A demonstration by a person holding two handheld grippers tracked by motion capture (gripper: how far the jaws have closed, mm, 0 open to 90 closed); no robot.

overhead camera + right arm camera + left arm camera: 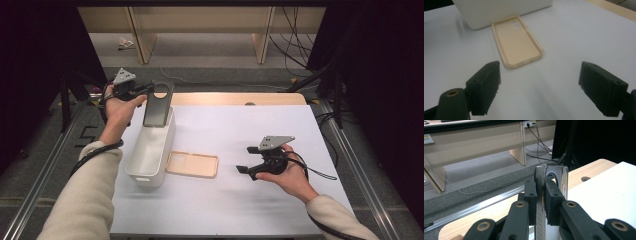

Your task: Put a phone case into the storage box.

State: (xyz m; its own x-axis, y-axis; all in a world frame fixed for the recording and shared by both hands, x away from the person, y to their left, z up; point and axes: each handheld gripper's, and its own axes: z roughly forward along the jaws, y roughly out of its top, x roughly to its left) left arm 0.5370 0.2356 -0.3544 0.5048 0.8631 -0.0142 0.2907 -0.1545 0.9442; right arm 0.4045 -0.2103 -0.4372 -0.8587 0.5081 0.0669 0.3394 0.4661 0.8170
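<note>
A dark grey phone case (159, 106) with a round camera hole hangs upright over the far end of the white bin (150, 150). My left gripper (146, 90) is shut on its upper edge; in the left gripper view the case's (540, 202) thin side sits clamped between the two pads of the left gripper (540, 205). A tan phone case (192, 164) lies open side up on the white table cover, just right of the bin. My right gripper (244, 170) stands open to the right of it, and the tan case (516, 41) lies ahead of the wide-apart jaws of the right gripper (541, 88).
The white bin (499, 11) stands lengthwise at the table's left side. A bare wooden strip (235, 98) with a cable hole runs along the far edge. Metal rails flank the table, and cables lie on the floor beyond.
</note>
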